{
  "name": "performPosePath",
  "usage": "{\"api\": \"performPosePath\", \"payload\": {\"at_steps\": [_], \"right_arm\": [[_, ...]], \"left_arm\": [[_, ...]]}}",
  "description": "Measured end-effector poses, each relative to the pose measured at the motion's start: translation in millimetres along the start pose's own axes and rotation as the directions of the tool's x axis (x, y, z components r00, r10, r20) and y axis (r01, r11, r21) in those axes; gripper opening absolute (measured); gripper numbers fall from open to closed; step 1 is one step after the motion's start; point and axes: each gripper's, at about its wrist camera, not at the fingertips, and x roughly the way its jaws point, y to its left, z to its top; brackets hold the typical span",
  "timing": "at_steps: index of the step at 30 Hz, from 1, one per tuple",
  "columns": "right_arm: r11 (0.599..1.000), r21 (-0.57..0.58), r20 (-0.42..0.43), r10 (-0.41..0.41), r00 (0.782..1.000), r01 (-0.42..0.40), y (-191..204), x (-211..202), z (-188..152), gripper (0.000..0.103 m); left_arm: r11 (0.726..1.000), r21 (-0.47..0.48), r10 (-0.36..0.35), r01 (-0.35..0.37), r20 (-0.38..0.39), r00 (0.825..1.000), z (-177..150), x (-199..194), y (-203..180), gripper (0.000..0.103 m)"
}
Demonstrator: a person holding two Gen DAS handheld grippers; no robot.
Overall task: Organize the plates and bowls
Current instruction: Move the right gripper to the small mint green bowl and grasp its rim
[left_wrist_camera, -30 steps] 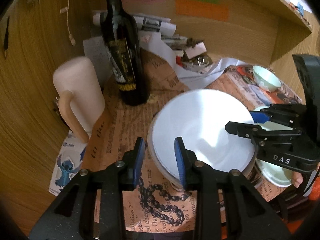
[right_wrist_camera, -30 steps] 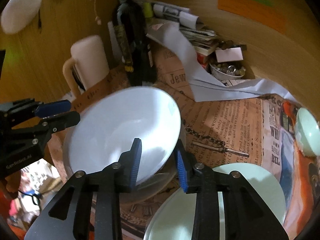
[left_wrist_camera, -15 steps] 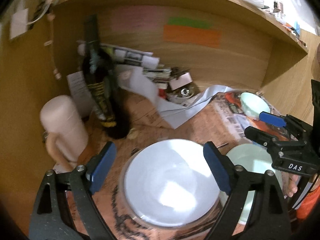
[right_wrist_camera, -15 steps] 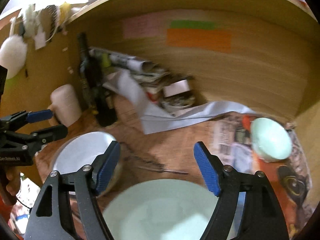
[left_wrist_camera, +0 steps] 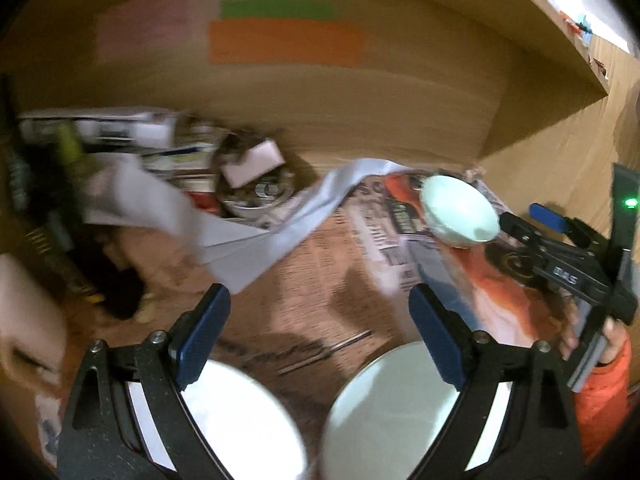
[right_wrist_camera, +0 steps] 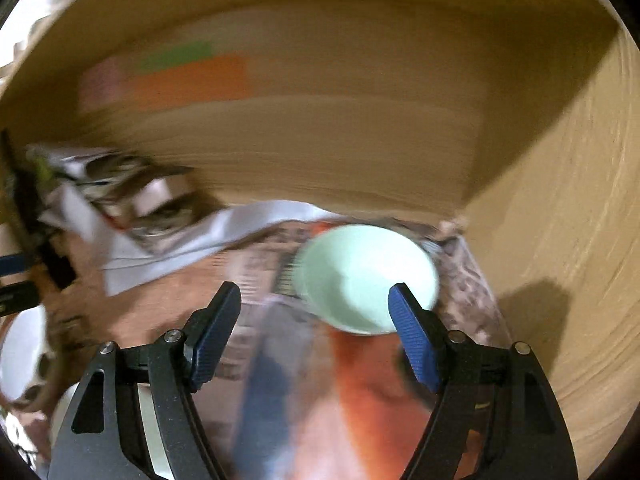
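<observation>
A white plate [left_wrist_camera: 244, 424] lies at the bottom left of the left wrist view, with a pale green plate [left_wrist_camera: 384, 412] beside it on the right. A small pale green bowl [left_wrist_camera: 460, 212] sits at the back right on the newspaper; it also shows in the right wrist view [right_wrist_camera: 360, 276]. My left gripper [left_wrist_camera: 320, 324] is open and empty above the gap between the two plates. My right gripper [right_wrist_camera: 316, 332] is open and empty, close in front of the bowl, and shows at the right in the left wrist view [left_wrist_camera: 532, 220].
Newspaper sheets [left_wrist_camera: 320, 280] cover the desk. At the back stand a metal dish of small items [left_wrist_camera: 256, 196], a paper pile [left_wrist_camera: 132, 140] and a dark bottle [left_wrist_camera: 44, 216]. A cream mug [left_wrist_camera: 24, 312] is at the left. Wooden walls [right_wrist_camera: 560, 200] close the right.
Both grippers let go of the white plate and opened. Both views swung right; my right gripper has moved toward the green bowl.
</observation>
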Motion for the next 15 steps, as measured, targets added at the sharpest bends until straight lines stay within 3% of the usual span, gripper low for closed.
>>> {"api": "performPosePath", "payload": {"at_steps": [11,13,15], "right_arm": [[0.981,0.116,-0.123,-0.142,0.982,0.157,-71.5,72.8,-5.8,0.073],[0.976,0.133,-0.145,-0.153,0.978,0.172,-80.8,83.3,-7.2,0.066],[0.974,0.149,-0.184,-0.143,0.973,0.171,-87.4,96.1,-6.4,0.050]], "left_arm": [[0.997,0.068,0.048,-0.040,-0.131,0.990,42.6,79.3,-28.3,0.092],[0.997,0.065,0.046,-0.036,-0.156,0.987,46.1,89.5,-27.9,0.092],[0.998,0.055,0.047,-0.039,-0.164,0.985,49.0,98.4,-28.0,0.092]]}}
